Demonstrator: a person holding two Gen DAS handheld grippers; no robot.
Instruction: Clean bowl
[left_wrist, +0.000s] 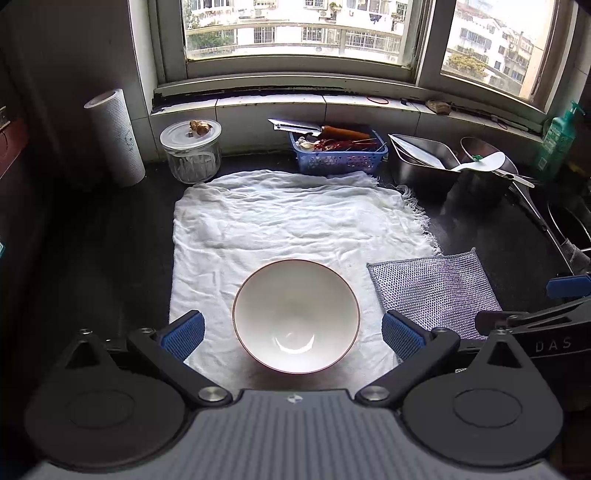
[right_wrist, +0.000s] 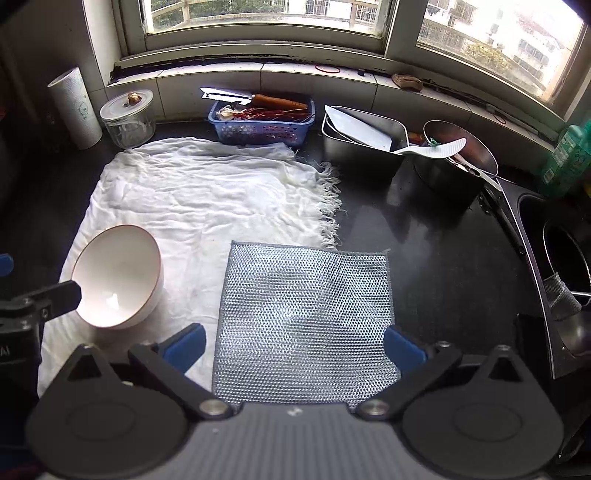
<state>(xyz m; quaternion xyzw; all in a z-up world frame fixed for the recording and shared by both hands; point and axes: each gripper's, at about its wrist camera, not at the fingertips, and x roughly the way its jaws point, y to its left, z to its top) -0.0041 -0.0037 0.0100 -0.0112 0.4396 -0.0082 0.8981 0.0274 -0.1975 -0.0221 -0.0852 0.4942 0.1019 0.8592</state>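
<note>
One bowl (left_wrist: 295, 317), white with a thin reddish rim, stood upright on the near part of a crumpled white cloth (left_wrist: 280, 221) spread over the dark counter (right_wrist: 424, 258), and its inside looked bare and glossy, with only a window glint at the bottom. Just to its right lay a silvery mesh scouring cloth (right_wrist: 303, 317), flat, partly on the white cloth and partly on the counter, touching nothing else. The left gripper (left_wrist: 293, 334) had its blue-padded fingers spread wide on either side of the bowl without touching it, and the right gripper (right_wrist: 295, 349) stood likewise spread over the near edge of the scouring cloth, holding nothing. That arrangement would suit a bowl about to be scrubbed as well as one already wiped and set down with the cloth laid aside, so the step in hand could not be settled; any cleaning stroke would need the bowl steadied at its rim and the mesh pinched at an edge. Whether the bowl carried a film or residue was hard to judge, since glare possibly washed out faint marks. Its outer wall and foot were hidden from the left wrist view, the sink (right_wrist: 565, 266) at the right was cut off, and the contents of the blue basket (left_wrist: 338, 155) were too tangled to make out.
</note>
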